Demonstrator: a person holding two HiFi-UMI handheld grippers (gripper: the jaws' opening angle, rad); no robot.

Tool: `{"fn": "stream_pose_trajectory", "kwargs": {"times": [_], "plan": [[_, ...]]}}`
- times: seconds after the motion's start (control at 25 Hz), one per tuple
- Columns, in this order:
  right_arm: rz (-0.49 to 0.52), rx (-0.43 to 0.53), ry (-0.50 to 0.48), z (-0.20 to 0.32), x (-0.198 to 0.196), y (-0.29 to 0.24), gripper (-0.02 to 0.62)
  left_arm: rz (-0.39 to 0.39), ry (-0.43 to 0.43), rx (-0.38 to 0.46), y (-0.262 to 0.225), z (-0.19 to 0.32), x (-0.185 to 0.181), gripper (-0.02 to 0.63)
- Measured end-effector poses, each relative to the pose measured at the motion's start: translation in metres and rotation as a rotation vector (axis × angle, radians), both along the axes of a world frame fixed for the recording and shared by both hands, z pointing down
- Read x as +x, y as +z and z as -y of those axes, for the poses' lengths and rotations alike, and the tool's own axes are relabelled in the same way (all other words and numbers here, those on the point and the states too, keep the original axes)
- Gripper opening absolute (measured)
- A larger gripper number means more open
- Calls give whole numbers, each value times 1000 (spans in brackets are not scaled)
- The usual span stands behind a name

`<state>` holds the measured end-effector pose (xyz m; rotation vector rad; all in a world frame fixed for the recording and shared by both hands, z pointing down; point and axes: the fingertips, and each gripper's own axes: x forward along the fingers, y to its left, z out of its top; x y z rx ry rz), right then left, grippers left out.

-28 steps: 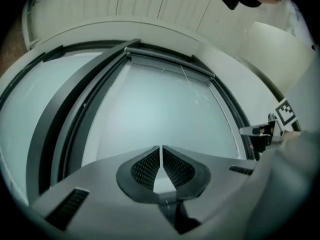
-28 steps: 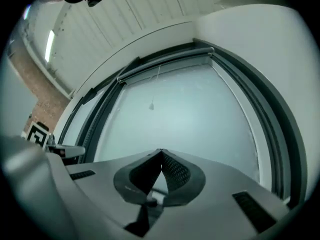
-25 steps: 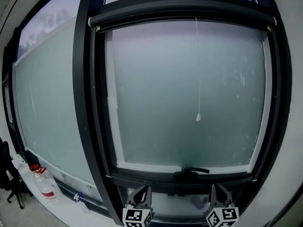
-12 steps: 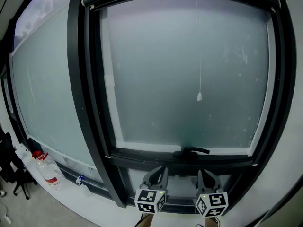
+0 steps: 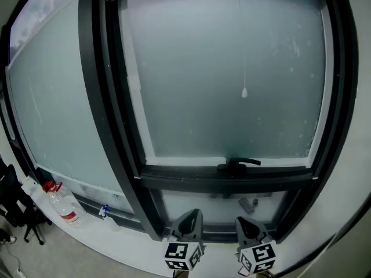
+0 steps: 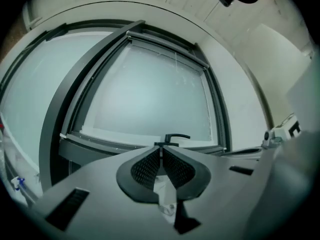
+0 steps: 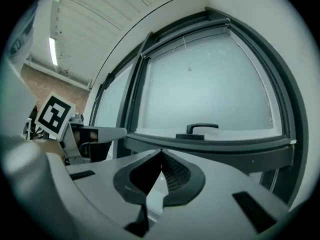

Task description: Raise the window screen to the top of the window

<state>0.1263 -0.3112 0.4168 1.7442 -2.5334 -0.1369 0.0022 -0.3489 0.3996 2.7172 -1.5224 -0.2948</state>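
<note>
At 6 o'clock under the window handle (image 5: 237, 164), my left gripper (image 5: 189, 218) and right gripper (image 5: 246, 222) have dropped, both clenched empty; window screen (image 7: 186, 36) seems rolled up at 12 o'clock, so I judge the task done.

Frosted pane (image 5: 220, 86) is set in dark window frame (image 5: 110, 126); white sill (image 5: 116, 245) is seen below, w/ red-capped bottle (image 5: 65, 206) at left. Ceiling strip light (image 7: 52, 51) is lit.

All three views toward the window (image 5: 203, 97)

Clear air ahead; window handle (image 5: 239, 165) beyond
</note>
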Motion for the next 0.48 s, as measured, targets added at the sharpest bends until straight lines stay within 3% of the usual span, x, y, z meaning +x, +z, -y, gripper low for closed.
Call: {"fn": "stream_pose_trajectory", "kwargs": {"times": [0.16,0.48], "plan": [[46,-65,48,-45,-36,17,6,14,172,-110,45,-61,-12,20],[150,-143,114,-157,-77,44,6,43,181,-177,76,-151,-63,15]]}}
